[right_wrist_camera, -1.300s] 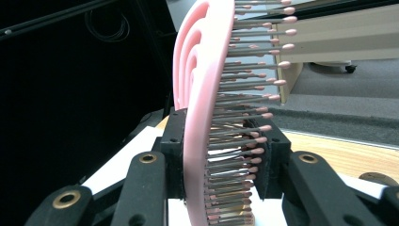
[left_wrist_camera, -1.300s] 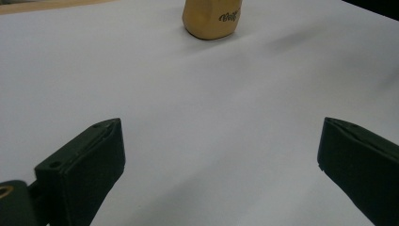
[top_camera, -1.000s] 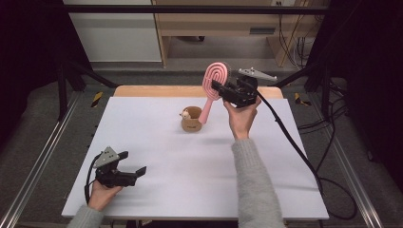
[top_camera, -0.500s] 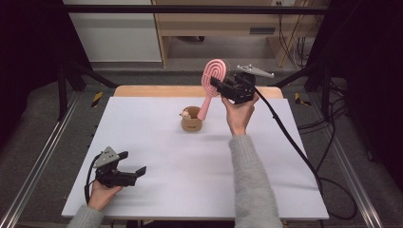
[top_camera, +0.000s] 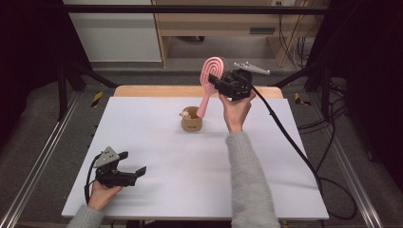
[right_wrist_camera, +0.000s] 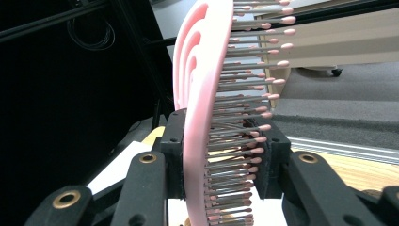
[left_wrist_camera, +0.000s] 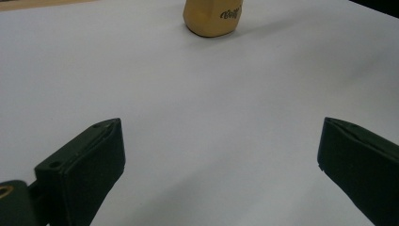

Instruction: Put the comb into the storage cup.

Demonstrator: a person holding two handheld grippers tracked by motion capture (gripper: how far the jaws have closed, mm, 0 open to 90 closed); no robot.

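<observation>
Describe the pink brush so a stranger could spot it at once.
On the white table, find the tan cup near the far edge. The brush leans out of it, handle down, its round head clamped by the right gripper. It is the one pink thing there.

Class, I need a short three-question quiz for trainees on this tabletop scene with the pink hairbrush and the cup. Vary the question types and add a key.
1. True or false: the right claw is shut on the head of the pink hairbrush.
2. Multiple choice: where is the brush's handle end? A) flat on the white table B) down in the brown cup C) in the left claw
3. Fill in: the left claw's jaws stand ____, with nothing between them.

Key: 1 true; 2 B; 3 open
</observation>
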